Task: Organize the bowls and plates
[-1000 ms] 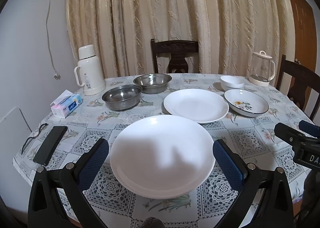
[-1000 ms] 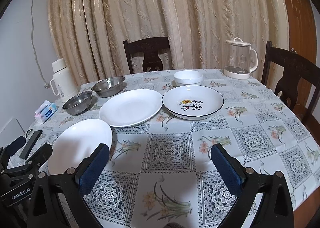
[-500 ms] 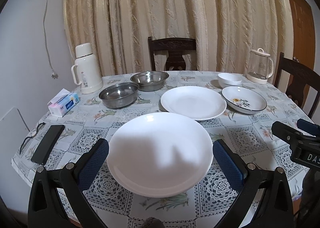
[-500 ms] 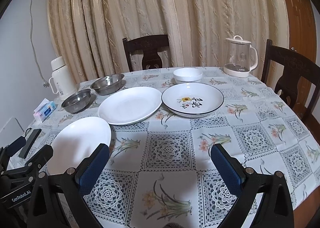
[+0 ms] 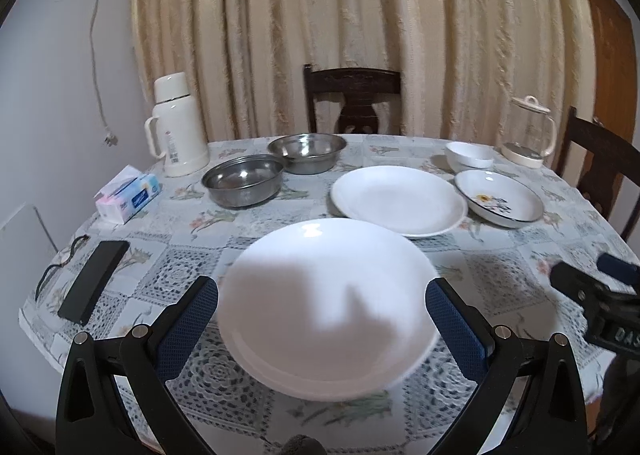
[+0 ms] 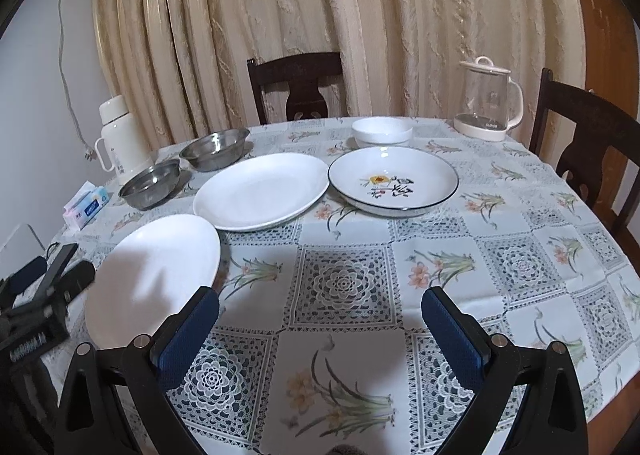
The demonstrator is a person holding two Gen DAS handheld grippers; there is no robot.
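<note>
- I see a plain white round plate [image 5: 328, 307] nearest me, empty, lying on the patterned tabletop [image 6: 520, 267] between the blue pads of my left hand-held gripper [image 5: 322, 319], whose jaws stand wide apart.
- Beyond it lie a second large white plate [image 5: 400, 199], a dark-rimmed flower-printed plate [image 6: 394, 181] and a small white bowl [image 6: 382, 131], all empty.
- Two empty steel bowls [image 5: 242, 179] sit side by side near a cream thermos jug [image 5: 174, 127].
- A tissue box [image 5: 128, 199], black phone [image 5: 94, 279] and glass kettle [image 6: 490, 99] ring the edges.
- My right hand-held gripper [image 6: 320, 321] hovers spread open over bare cloth.
</note>
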